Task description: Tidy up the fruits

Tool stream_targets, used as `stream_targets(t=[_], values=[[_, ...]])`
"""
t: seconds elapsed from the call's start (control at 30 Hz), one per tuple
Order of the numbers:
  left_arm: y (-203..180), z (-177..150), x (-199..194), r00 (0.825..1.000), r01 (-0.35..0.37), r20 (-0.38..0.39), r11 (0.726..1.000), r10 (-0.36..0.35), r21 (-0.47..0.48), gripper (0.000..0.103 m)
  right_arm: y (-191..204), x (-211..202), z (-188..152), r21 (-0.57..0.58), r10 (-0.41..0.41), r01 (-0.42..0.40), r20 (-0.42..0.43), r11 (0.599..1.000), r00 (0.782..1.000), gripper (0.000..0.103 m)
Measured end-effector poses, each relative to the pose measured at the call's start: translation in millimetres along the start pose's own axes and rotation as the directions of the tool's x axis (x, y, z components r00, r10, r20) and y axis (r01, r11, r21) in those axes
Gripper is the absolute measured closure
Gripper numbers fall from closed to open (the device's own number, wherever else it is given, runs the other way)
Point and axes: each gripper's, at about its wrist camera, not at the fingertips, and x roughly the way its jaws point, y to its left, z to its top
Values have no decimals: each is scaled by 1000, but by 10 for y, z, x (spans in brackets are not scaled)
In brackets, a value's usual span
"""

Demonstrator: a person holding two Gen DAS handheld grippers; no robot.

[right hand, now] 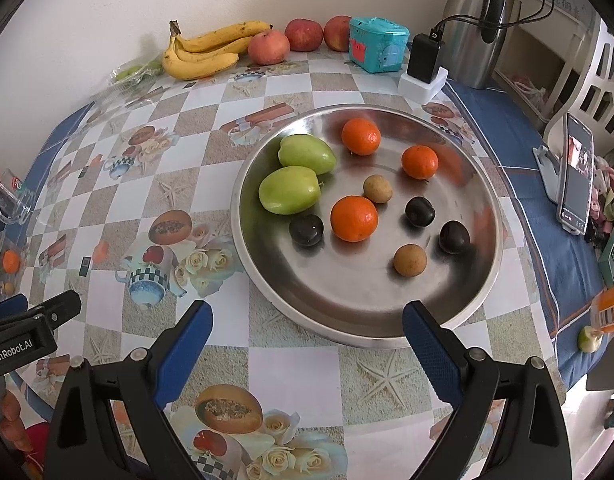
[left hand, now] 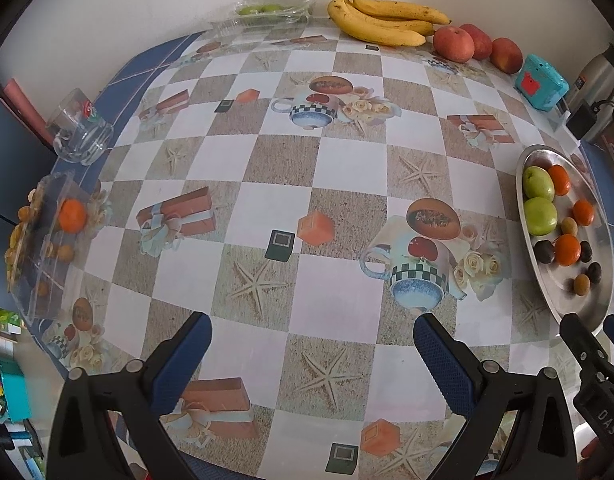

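A steel plate (right hand: 459, 304) holds two green fruits (right hand: 291, 190), three oranges (right hand: 354, 218), three dark plums (right hand: 306, 230) and two small brown fruits (right hand: 410, 260). It also shows at the right in the left wrist view (left hand: 563, 300). My right gripper (right hand: 307, 320) is open and empty just before the plate's near rim. My left gripper (left hand: 313, 334) is open and empty over the tablecloth. A clear box (left hand: 47, 240) at the left edge holds an orange (left hand: 72, 215) and small fruits. Bananas (left hand: 377, 20) and three red apples (left hand: 453, 44) lie at the back.
A glass mug (left hand: 81, 132) stands at the left edge. A clear tray with green fruits (left hand: 267, 10) sits at the back. A teal box (right hand: 377, 44), a charger (right hand: 425, 62) and a steel flask (right hand: 477, 20) stand back right. A phone on a stand (right hand: 575, 176) is at the right.
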Motion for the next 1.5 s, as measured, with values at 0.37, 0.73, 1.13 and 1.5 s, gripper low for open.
stream_targets(t=[0.37,0.73,1.13,1.5], values=[[-4,-10,10,1000,0,-8,1000,0,2,1,2,13,-10,0,0,0,-4,1000,1000,7],[-18,-27,-5,1000,0,-9,1000,0,6,1,10,17,-20,-1,0,0,-9,1000,1000,7],[-27,-31,-14,1000,0,-9,1000,0,5,1,5,17,-19,-1,0,0,-9,1000,1000,7],[-33,-44,3,1000,3,-19,1000,-3,6,1,17,20,-20,-9,-1,1,-14,1000,1000,7]])
